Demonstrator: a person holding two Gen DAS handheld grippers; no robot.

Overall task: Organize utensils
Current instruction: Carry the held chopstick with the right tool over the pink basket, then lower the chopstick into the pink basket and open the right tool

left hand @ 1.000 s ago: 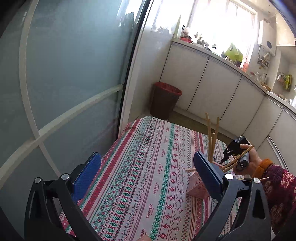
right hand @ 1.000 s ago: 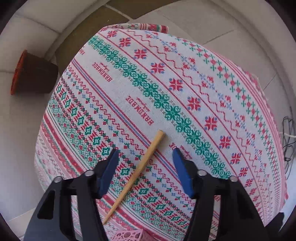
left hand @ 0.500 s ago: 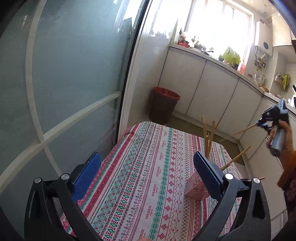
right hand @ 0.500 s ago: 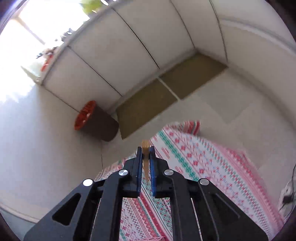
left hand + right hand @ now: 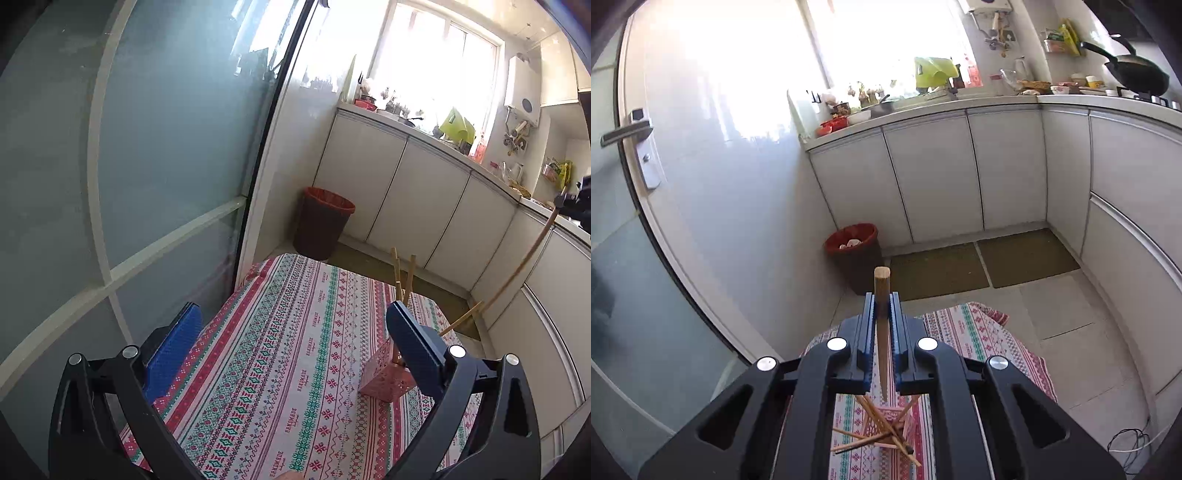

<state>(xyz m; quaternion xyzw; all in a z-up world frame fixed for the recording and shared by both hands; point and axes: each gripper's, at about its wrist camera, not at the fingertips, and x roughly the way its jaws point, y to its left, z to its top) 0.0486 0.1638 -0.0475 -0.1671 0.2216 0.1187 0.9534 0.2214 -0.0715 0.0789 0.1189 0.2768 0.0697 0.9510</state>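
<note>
My right gripper (image 5: 882, 300) is shut on a wooden chopstick (image 5: 881, 284), whose blunt end sticks out past the fingertips. It is held high over the table. Far below it stands the pink perforated holder (image 5: 886, 417) with several chopsticks splayed out of it. In the left wrist view the right gripper (image 5: 574, 203) shows at the far right edge, with the held chopstick (image 5: 524, 266) slanting down toward the holder (image 5: 384, 376). My left gripper (image 5: 291, 332) is open and holds nothing. It hovers over the patterned tablecloth (image 5: 288, 350), with the holder just behind its right finger.
A dark bin with a red liner (image 5: 325, 221) stands on the floor beyond the table's far end. White cabinets (image 5: 997, 166) run along the back and right. A glass door (image 5: 147, 166) flanks the table's left. A cable (image 5: 1126, 443) lies on the floor at right.
The right gripper shut on the chopstick that lay on the cloth and rose steeply with it, turning from facing down at the table to looking out across the kitchen. The left gripper drifted slightly upward.
</note>
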